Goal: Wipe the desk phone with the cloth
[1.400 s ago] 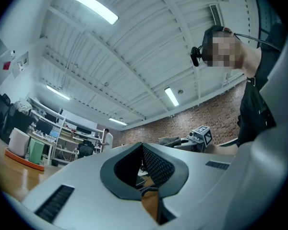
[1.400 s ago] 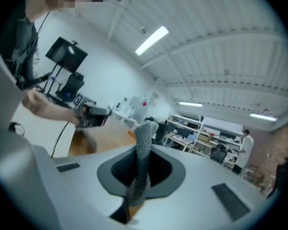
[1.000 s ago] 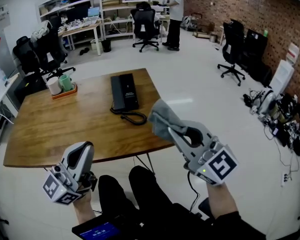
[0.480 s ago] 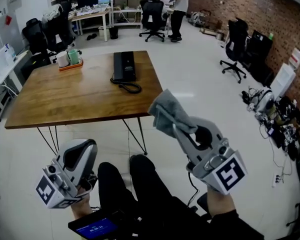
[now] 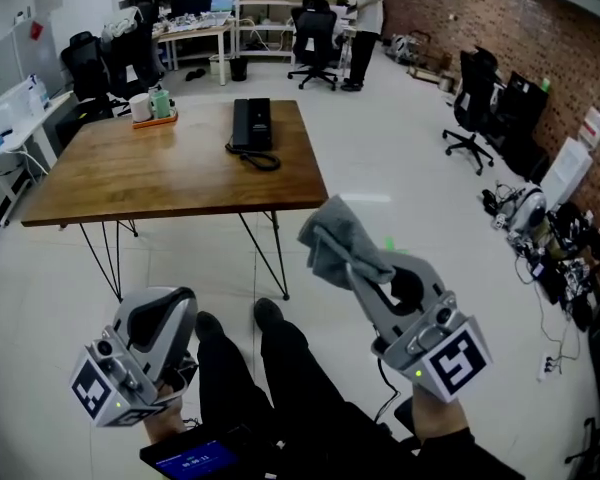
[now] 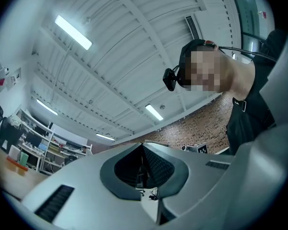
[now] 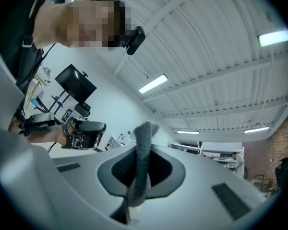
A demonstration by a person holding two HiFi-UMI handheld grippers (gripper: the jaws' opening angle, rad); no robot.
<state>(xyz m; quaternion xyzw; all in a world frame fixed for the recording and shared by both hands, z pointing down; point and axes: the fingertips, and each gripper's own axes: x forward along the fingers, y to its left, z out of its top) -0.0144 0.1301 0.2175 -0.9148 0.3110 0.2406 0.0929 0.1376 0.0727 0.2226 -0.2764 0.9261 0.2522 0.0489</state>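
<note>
The black desk phone lies on the far right part of the wooden table, its coiled cord trailing toward me. Both grippers hang well short of the table, above my legs and the floor. My right gripper is shut on a grey cloth, which sticks up between the jaws as a folded strip. The left gripper, at lower left, is shut with nothing in it; in its own view the jaws point up at the ceiling. The right gripper view also catches the left gripper.
A tray with cups stands at the table's far left corner. Office chairs and shelves line the back, where a person stands. More chairs and floor cables lie along the brick wall at right.
The table and phone have slid farther away and up in the head view as I drew back from them. Both grippers stay low; the right one keeps the cloth.
</note>
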